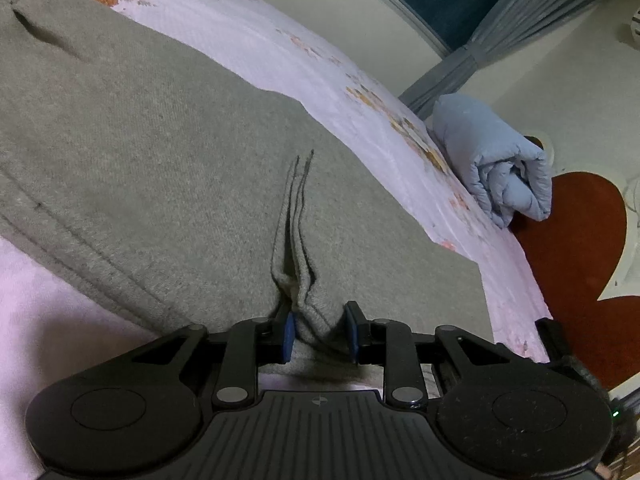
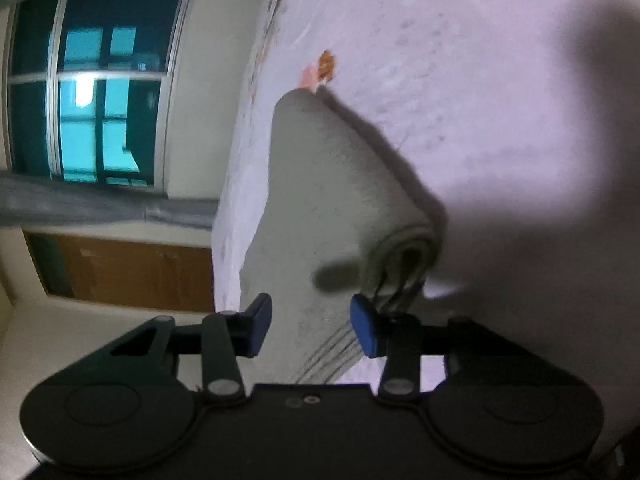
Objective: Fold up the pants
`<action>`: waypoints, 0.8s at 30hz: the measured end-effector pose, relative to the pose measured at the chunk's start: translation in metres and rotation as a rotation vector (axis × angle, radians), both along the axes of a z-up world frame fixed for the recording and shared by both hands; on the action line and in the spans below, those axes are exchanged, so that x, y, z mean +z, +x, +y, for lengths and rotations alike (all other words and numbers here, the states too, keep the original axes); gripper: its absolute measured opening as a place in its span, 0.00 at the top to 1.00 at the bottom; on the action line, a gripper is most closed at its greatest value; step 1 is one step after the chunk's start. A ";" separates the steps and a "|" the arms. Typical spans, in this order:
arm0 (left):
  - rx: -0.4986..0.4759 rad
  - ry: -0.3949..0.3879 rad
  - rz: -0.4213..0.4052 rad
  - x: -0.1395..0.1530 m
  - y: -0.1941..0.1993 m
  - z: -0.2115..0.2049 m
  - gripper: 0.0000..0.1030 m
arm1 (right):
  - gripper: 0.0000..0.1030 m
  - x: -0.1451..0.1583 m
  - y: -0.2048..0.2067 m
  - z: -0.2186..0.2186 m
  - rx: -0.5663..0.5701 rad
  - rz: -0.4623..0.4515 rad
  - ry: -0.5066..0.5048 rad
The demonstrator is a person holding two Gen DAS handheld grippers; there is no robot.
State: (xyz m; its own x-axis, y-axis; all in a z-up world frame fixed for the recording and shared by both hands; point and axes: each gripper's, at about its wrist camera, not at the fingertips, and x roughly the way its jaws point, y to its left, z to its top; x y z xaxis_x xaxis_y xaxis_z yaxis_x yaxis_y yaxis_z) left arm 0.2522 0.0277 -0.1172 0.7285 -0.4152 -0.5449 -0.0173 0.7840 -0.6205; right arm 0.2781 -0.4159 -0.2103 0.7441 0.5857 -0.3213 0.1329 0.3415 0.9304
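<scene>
Grey sweatpants (image 1: 160,140) lie spread on a bed. In the left wrist view my left gripper (image 1: 320,334) has its blue pads either side of a pinched ridge of the pants' edge, with a small gap showing between pad and cloth. In the right wrist view the pants (image 2: 320,184) run away from me, with a rolled cuff or hem (image 2: 404,256) on the right. My right gripper (image 2: 314,330) is open above the near end of the pants, holding nothing. This view is blurred.
The bed has a pale pink floral sheet (image 1: 304,52). A rolled light-blue quilt (image 1: 492,156) lies at its far end, beside a red headboard (image 1: 572,248). A window (image 2: 92,92), grey curtain (image 1: 520,28) and wooden door (image 2: 132,272) stand beyond the bed.
</scene>
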 end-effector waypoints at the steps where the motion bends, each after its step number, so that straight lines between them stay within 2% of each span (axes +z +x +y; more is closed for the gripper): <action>1: 0.000 0.011 -0.004 0.004 -0.003 0.000 0.71 | 0.55 0.009 -0.002 0.002 0.014 -0.025 -0.006; 4: 0.002 0.081 -0.039 0.016 -0.014 0.001 0.64 | 0.55 0.038 -0.009 0.010 0.056 -0.163 -0.017; 6: 0.014 0.120 -0.055 0.023 -0.021 0.008 0.64 | 0.55 0.043 -0.005 0.020 0.093 -0.205 0.024; 8: 0.035 0.120 -0.062 0.028 -0.028 0.024 0.64 | 0.51 0.031 0.006 0.026 0.112 -0.155 0.009; 9: 0.045 0.115 -0.063 0.031 -0.031 0.034 0.64 | 0.50 0.019 0.014 0.026 0.107 -0.076 -0.014; 10: 0.062 0.120 -0.067 0.035 -0.035 0.045 0.64 | 0.66 0.002 0.019 0.026 0.091 0.008 -0.018; 11: 0.079 0.129 -0.073 0.039 -0.038 0.057 0.64 | 0.70 -0.006 0.019 0.023 0.065 0.023 0.025; 12: 0.101 0.131 -0.086 0.044 -0.043 0.073 0.63 | 0.67 -0.003 0.018 0.022 0.058 0.019 0.041; 13: 0.127 0.133 -0.094 0.048 -0.047 0.088 0.60 | 0.56 0.005 0.016 0.022 0.055 -0.008 0.037; 14: 0.154 0.140 -0.097 0.051 -0.049 0.101 0.52 | 0.54 0.015 0.013 0.025 0.056 -0.052 0.035; 15: 0.180 0.143 -0.101 0.053 -0.051 0.115 0.48 | 0.54 0.027 0.016 0.032 0.080 -0.098 0.045; 17: 0.225 0.141 -0.092 0.052 -0.052 0.140 0.44 | 0.52 0.038 0.029 0.049 0.143 -0.133 0.057; 19: 0.271 0.129 -0.071 0.048 -0.051 0.162 0.44 | 0.47 0.035 0.045 0.076 0.219 -0.116 0.056; 20: 0.291 0.116 -0.065 0.045 -0.053 0.172 0.44 | 0.42 0.026 0.050 0.086 0.245 -0.075 0.048; 21: 0.310 0.102 -0.058 0.042 -0.055 0.182 0.44 | 0.43 0.014 0.056 0.097 0.269 -0.012 0.031; 22: 0.329 0.091 -0.049 0.038 -0.058 0.192 0.44 | 0.50 0.006 0.058 0.105 0.282 0.017 0.010; 24: 0.356 0.084 -0.038 0.031 -0.063 0.207 0.44 | 0.46 0.016 0.053 0.108 0.275 -0.031 -0.031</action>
State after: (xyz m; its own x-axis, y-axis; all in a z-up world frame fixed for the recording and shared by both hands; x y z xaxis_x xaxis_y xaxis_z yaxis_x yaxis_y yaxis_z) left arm 0.1896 0.2347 -0.0861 0.8395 -0.0863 -0.5364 -0.2770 0.7814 -0.5592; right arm 0.3307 -0.3082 -0.1939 0.5681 0.7574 -0.3218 0.0029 0.3892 0.9212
